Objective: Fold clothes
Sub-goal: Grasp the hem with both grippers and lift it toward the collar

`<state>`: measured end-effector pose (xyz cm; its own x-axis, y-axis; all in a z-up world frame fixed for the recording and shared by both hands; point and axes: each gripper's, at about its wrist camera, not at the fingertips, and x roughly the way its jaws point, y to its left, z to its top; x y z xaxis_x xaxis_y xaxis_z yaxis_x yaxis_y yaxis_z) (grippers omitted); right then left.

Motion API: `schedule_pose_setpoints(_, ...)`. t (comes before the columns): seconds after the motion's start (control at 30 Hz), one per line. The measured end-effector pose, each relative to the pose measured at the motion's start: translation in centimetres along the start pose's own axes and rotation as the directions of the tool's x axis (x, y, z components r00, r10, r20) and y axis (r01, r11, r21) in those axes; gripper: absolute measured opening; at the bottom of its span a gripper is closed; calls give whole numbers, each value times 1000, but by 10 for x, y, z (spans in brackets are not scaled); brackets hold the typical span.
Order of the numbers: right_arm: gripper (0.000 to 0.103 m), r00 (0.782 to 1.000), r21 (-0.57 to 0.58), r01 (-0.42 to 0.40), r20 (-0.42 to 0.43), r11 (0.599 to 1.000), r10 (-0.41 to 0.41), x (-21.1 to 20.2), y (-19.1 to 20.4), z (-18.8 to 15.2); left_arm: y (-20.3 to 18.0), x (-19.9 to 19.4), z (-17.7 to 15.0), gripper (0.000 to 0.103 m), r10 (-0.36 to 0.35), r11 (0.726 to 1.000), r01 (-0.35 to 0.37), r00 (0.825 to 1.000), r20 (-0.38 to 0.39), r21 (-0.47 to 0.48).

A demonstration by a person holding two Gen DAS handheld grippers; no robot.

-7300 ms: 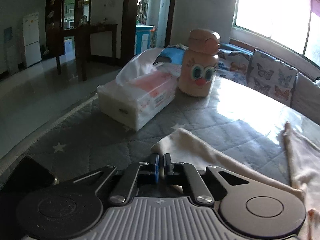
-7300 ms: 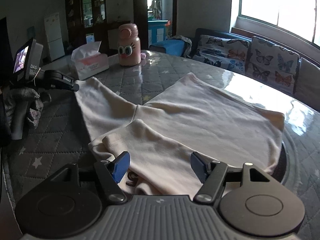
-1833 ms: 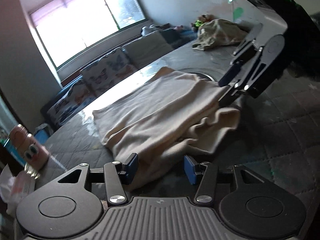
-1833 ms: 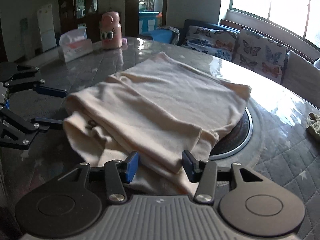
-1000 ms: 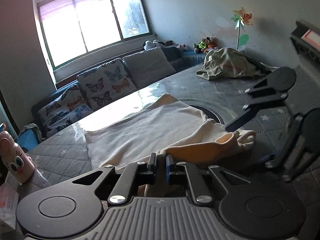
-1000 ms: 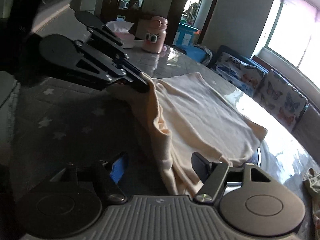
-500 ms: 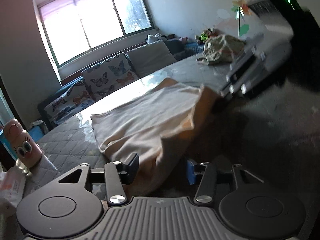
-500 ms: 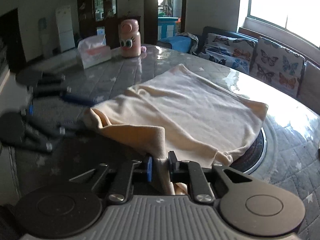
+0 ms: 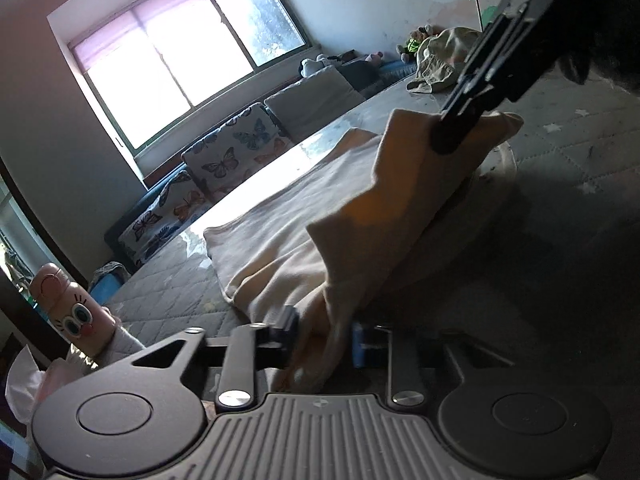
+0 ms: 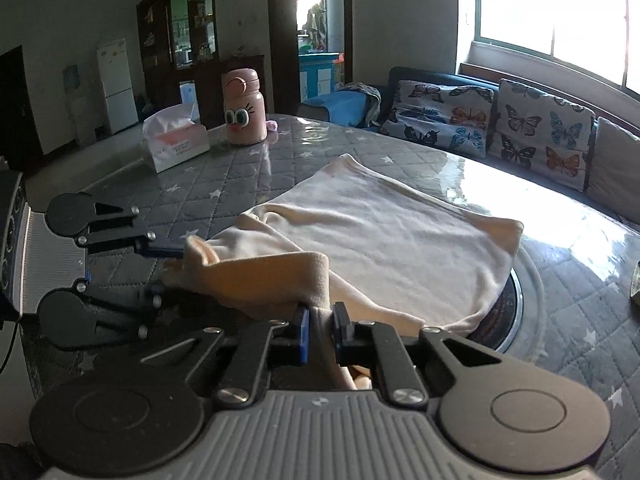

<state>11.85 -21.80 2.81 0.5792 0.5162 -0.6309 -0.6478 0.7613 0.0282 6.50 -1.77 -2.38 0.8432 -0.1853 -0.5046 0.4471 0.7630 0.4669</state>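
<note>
The cream cloth (image 10: pixel 384 240) lay spread on the grey quilted counter (image 10: pixel 248 168), with its near edge lifted up off the top. The right hand-held gripper (image 10: pixel 320 330) had its two fingers pressed close together on a bunched bit of that near edge, and its jaws had just been closing on it. The left hand-held gripper (image 9: pixel 324 338) was at the other end of the lifted edge. A fold of the cloth (image 9: pixel 360 216) hung down between its blue pads (image 9: pixel 358 344); its jaws had just been closing too, and the pads looked to be squeezing the fold. Seen from the right wrist, the left hand-held gripper (image 10: pixel 176 268) lay on its side at the cloth's left corner.

Half a second earlier the left one's fingers stood wide apart around the cloth. A second earlier the right one's were wide apart and the left one's were shut.

A pink bottle with cartoon eyes (image 10: pixel 243 108) and a tissue box (image 10: pixel 176 144) stood at the far left of the counter, well apart from the cloth. A sofa with butterfly cushions (image 10: pixel 480 120) ran along under the window (image 9: pixel 188 52). A dark round ring (image 10: pixel 516 296) in the counter peeked out from under the cloth's right side. A heap of tan clothes (image 9: pixel 436 60) lay at the far end.
</note>
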Motion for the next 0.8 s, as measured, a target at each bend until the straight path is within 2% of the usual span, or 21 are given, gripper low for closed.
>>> schedule_pose_setpoints(0.13,8,1000,7,4,26,1000,-5,-6,3,-2,5,-10,4,14,-6,1000,6,1000,21,0)
schedule_pose_setpoints(0.3,8,997,-1,-15,72,1000,15,-29,9,-3,11,-35,11,13,-23,1000,24,999,45,-13)
schedule_pose_setpoints(0.63,8,984,-4,-153,90,988,153,-113,46,-26,1,-142,6,13,-131,990,134,989,61,-36)
schedule_pose_setpoints(0.7,8,983,-13,-162,88,987,163,-122,52,-28,2,-153,8,13,-148,987,152,987,63,-59)
schedule_pose_setpoints(0.8,8,982,-23,-165,89,986,166,-126,53,-22,10,-148,13,13,-143,986,148,988,57,-78)
